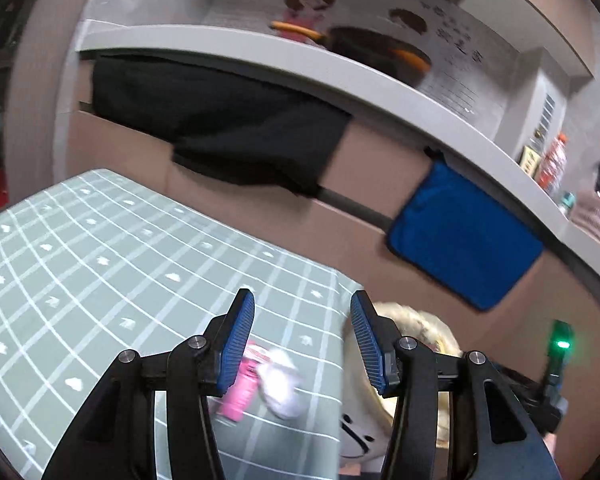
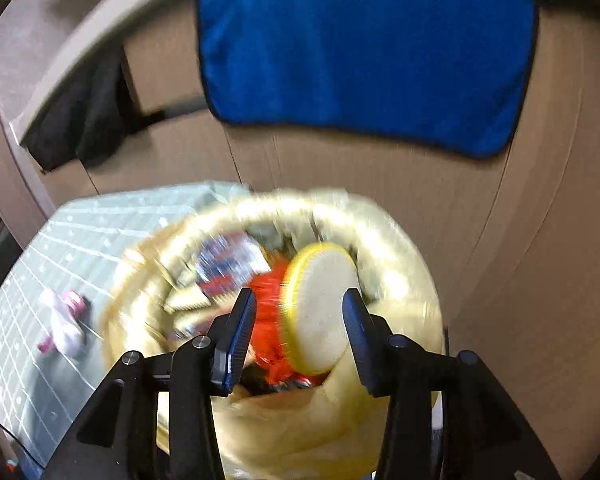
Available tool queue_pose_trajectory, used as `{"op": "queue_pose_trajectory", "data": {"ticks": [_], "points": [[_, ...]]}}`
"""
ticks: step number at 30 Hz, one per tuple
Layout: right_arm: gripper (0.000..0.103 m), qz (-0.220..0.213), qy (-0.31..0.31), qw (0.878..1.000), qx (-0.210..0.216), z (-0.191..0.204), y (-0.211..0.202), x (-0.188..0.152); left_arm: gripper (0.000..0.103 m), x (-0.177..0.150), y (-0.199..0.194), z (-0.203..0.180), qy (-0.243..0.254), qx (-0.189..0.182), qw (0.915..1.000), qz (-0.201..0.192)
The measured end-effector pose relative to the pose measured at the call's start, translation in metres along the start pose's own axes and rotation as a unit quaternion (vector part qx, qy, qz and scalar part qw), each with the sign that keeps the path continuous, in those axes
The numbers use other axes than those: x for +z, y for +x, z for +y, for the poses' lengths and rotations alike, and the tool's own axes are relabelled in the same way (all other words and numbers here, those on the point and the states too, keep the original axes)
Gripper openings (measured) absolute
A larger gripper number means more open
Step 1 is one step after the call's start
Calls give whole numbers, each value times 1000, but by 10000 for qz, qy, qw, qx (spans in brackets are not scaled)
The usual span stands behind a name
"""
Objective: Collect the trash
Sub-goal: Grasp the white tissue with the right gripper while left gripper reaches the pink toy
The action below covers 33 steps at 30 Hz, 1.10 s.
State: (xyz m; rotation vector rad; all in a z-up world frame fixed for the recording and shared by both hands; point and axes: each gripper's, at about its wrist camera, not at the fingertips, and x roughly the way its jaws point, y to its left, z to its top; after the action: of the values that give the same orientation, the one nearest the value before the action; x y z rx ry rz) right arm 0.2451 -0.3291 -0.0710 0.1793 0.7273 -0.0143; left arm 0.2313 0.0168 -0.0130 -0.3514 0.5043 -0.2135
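Observation:
A pink wrapper (image 1: 242,388) and a crumpled white tissue (image 1: 281,384) lie on the green grid tablecloth (image 1: 100,272). My left gripper (image 1: 302,338) is open above them, holding nothing. A cream fluffy-rimmed trash bag (image 2: 404,280) stands at the table's right edge; it also shows in the left wrist view (image 1: 420,322). My right gripper (image 2: 299,330) is open over the bag's mouth. Between its fingers a yellow-rimmed round lid (image 2: 320,304) on an orange-red wrapper (image 2: 266,320) sits blurred in the bag. The pink wrapper and tissue (image 2: 62,324) show at the left.
A brown cabinet front (image 1: 240,216) stands behind the table, with a black cloth (image 1: 228,136) and a blue towel (image 1: 464,240) hanging on it. A grey counter (image 1: 260,56) above holds a dark pan and bottles (image 1: 552,164). Other blurred wrappers (image 2: 228,268) lie in the bag.

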Motion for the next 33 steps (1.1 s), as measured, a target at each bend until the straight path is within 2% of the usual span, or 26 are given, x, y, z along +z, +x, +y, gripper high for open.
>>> {"op": "queue_pose_trajectory", "data": {"ticks": [2,5,7,9,11,13,16,21,25,29,32,33], "points": [[45,-274,-74,9996,93,10,-16,6,51,4,-6,10,44,135,9999,-56],[46,-568,-182,9972,462,31,-38,12,51,7,-7,25,194,372,9991,-34],[46,-653,-252,9944,789,50,-46,13,51,5,-2,35,342,491,9981,129],[46,-651,-311,9919,1044,64,-47,13,51,-2,11,45,496,421,9963,565],[46,-553,-405,9884,1358,81,-44,11,51,-10,22,53,477,240,9941,943],[46,-355,-560,9847,1612,100,-35,7,51,-17,26,64,349,177,9929,1126],[46,-9,-827,9795,1835,128,-18,-6,51,-21,23,75,154,261,9941,1043],[46,464,-1103,9654,2317,169,5,-29,51,-20,18,87,-95,183,9956,919],[46,680,-1362,9626,2243,196,27,-39,51,-21,21,92,-141,89,9948,1003],[45,1025,-1266,9594,2304,207,54,-48,51,-24,31,94,-161,-49,9929,1180],[34,1068,-1232,9611,2228,205,60,-52,51,-27,39,92,-132,-186,9909,1327],[26,1030,-1206,9616,2240,201,59,-52,51,-29,43,91,-100,-218,9901,1383]]}}
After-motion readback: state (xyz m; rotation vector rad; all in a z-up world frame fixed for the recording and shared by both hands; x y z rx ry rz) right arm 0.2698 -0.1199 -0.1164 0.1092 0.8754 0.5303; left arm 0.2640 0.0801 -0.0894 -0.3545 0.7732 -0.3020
